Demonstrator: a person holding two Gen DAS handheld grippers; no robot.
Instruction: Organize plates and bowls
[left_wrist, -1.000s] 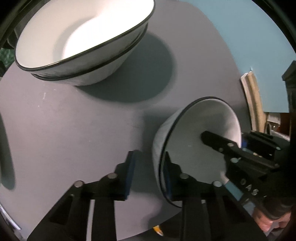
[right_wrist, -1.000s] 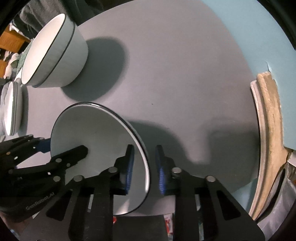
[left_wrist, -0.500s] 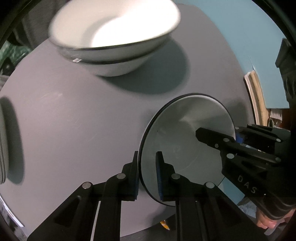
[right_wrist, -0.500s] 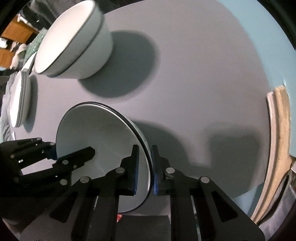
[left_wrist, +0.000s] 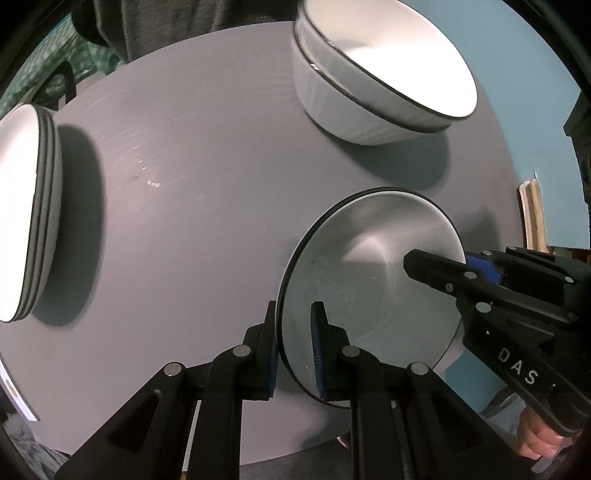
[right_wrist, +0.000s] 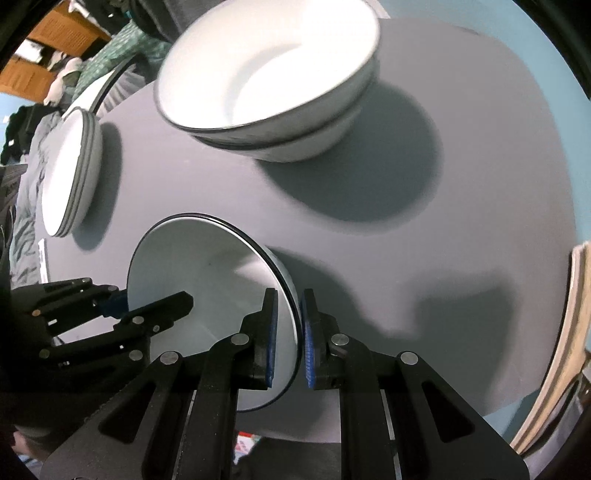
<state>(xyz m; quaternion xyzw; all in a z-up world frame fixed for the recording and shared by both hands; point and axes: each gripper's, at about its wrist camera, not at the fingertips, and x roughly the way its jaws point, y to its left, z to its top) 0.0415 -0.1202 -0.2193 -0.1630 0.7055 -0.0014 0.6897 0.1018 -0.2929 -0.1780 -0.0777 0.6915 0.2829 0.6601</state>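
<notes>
A white bowl with a black rim (left_wrist: 369, 280) hangs tilted over the grey round table (left_wrist: 184, 221), held from both sides. My left gripper (left_wrist: 295, 314) is shut on its left rim. My right gripper (right_wrist: 288, 306) is shut on the opposite rim of the bowl (right_wrist: 207, 280). Each gripper also shows in the other's view, one finger inside the bowl. A stack of two matching bowls (left_wrist: 369, 92) (right_wrist: 266, 74) stands further back on the table. A stack of white plates (left_wrist: 22, 221) (right_wrist: 70, 170) sits at the table's left.
The table (right_wrist: 461, 221) ends close behind the grippers. A curved wooden edge (right_wrist: 576, 314) stands off its right side. A person's dark grey garment (left_wrist: 166, 26) is at the far side, and a hand (left_wrist: 535, 439) holds the right gripper. Green patterned cloth (right_wrist: 122, 44) lies beyond the plates.
Both grippers closed on the bowl's rim, then carried it leftward across the table. The bowl stack slid right in both views, and the plate stack came into the left wrist view.
</notes>
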